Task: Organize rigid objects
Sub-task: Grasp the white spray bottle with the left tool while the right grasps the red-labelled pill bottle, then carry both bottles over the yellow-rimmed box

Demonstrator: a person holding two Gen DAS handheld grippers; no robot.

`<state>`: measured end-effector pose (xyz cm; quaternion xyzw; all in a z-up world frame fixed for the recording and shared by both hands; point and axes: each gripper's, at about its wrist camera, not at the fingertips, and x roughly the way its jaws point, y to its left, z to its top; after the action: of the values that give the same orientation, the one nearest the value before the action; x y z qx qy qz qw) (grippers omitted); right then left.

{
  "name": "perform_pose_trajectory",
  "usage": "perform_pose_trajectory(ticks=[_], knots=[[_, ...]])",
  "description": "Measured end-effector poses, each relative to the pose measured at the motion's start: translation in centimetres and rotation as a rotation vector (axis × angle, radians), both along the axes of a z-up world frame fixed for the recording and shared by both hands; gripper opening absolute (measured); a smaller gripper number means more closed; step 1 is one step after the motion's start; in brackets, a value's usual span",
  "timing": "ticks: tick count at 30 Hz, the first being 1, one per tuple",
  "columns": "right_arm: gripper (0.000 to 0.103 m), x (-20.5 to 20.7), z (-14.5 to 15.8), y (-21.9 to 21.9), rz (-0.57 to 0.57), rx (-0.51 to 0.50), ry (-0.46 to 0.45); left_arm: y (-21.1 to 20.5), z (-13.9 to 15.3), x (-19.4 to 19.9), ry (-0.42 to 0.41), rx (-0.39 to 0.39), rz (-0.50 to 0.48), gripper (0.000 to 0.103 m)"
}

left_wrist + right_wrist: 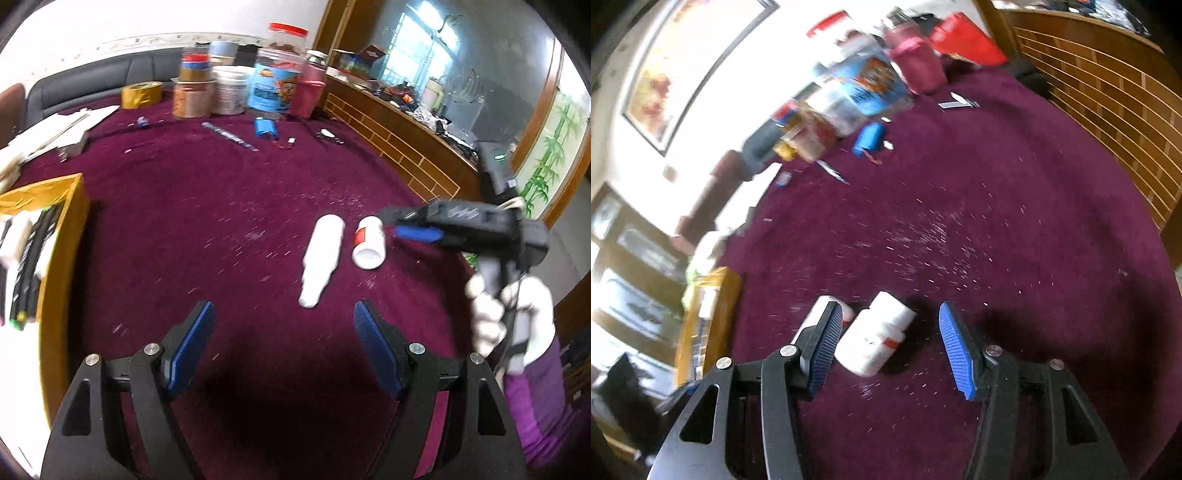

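Observation:
Two white bottles lie side by side on the purple tablecloth. The long slim bottle [321, 254] is on the left; the short pill bottle with a red-marked label [368, 242] is on the right. My left gripper [284, 336] is open and empty, a little short of them. My right gripper [886, 339] is open, its jaws around the short pill bottle [873, 332] without touching it; the slim bottle [816, 317] lies just outside its left finger. In the left wrist view the right gripper [410, 225] hovers beside the pill bottle, held by a gloved hand.
A yellow box [55, 236] with pens and white items stands at the left edge. Jars, tins and tape rolls [236, 85] crowd the far side of the table. A blue battery pack [267, 127], a pen [231, 136] and small clutter lie before them. A wooden railing [399, 136] runs along the right.

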<state>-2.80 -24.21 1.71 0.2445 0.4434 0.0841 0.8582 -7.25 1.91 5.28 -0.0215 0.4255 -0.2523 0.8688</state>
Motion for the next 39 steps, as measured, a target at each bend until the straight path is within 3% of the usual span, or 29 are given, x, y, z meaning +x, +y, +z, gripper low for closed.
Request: perform_pose_trajectory(ticks=[2, 5, 8, 13, 16, 18, 19, 25, 32, 36, 39], knots=[[0.048, 0.9, -0.9, 1.3, 0.017, -0.001, 0.030, -1.1, 0.0, 0.5, -0.004, 0.019, -0.010, 0.077], [0.035, 1.3, -1.6, 3.0, 0.064, -0.065, 0.026, -3.2, -0.2, 1.1, -0.014, 0.059, -0.041, 0.077], [0.035, 0.2, -1.3, 3.3, 0.098, -0.104, 0.010, -5.9, -1.0, 2.2, -0.046, 0.118, -0.082, 0.077], [0.035, -1.6, -1.4, 0.4, 0.058, -0.138, 0.008, -10.0, -2.8, 4.6, -0.079, 0.202, -0.163, 0.077], [0.035, -1.8, -1.6, -0.6, 0.050, -0.120, 0.009, -11.6, -4.7, 5.9, -0.056, 0.241, -0.191, 0.053], [0.035, -1.7, -1.6, -0.6, 0.052, -0.121, 0.002, -11.7, -4.5, 5.7, -0.072, 0.243, -0.191, 0.026], [0.035, -1.7, -1.6, -0.5, 0.054, -0.123, -0.003, -11.4, -4.3, 5.7, -0.058, 0.222, -0.195, 0.026], [0.035, -2.0, -1.4, 0.3, 0.098, -0.067, -0.032, -7.2, -2.3, 4.4, -0.021, 0.068, -0.145, 0.026], [0.035, -2.5, 0.9, 3.9, 0.188, 0.007, -0.073, 0.9, 2.2, 0.7, -0.059, -0.132, -0.040, 0.026], [0.035, -2.0, 2.6, 9.5, 0.309, 0.039, -0.084, 9.0, 3.2, -1.3, -0.052, -0.199, 0.114, 0.027], [0.035, -1.6, 3.2, 14.2, 0.407, 0.074, -0.076, 14.3, 2.5, -2.3, -0.034, -0.187, 0.252, 0.027]])
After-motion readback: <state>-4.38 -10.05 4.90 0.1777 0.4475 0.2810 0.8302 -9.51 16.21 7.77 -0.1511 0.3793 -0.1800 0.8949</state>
